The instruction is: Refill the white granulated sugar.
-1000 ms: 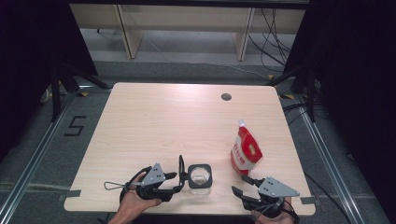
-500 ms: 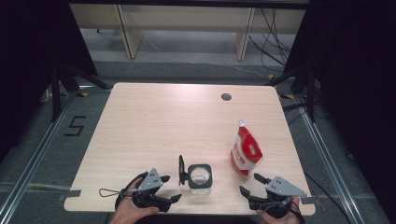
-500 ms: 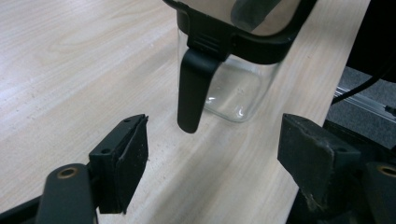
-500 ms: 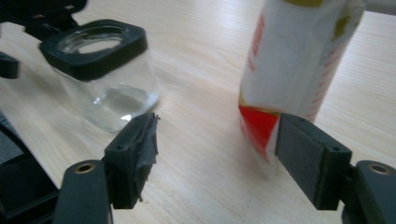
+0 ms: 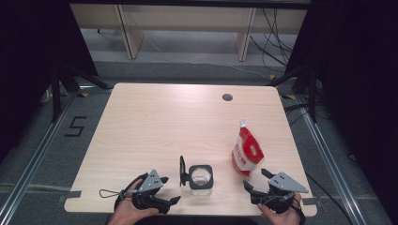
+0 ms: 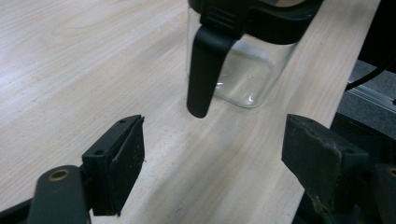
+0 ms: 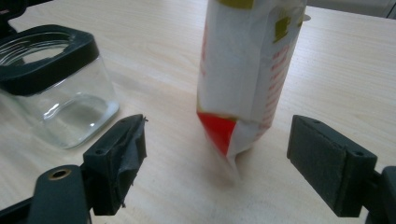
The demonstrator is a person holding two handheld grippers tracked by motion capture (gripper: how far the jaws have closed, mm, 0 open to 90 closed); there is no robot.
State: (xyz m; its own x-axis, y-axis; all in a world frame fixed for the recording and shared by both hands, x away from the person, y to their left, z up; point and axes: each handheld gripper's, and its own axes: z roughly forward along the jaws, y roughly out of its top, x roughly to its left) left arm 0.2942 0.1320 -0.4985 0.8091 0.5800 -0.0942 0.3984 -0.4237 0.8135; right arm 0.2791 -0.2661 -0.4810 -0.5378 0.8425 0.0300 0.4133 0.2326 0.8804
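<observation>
A clear glass jar (image 5: 200, 178) with a black square rim stands near the table's front edge, its black lid (image 5: 182, 171) flipped up at its left. A red-and-white pouch (image 5: 247, 152) stands upright to its right. My left gripper (image 5: 170, 190) lies just left of the jar, and its jaws have just been opening, with nothing between them. In the left gripper view the jar (image 6: 243, 70) and its hanging lid (image 6: 203, 70) are ahead of the left gripper (image 6: 215, 163). My right gripper (image 5: 256, 179) has also just been opening, and the pouch (image 7: 247, 70) stands just beyond the right gripper (image 7: 217, 161), apart from its pads.
The wooden table (image 5: 164, 122) has a round cable hole (image 5: 227, 97) at the back right. The jar (image 7: 56, 88) shows at the left of the right gripper view. Both hands rest at the table's front edge, and dark floor and cables surround the table.
Both grippers' jaws have spread wider. Both hands have drawn back slightly toward the front edge, the left away from the jar's lid. Jar and pouch have stayed in place.
</observation>
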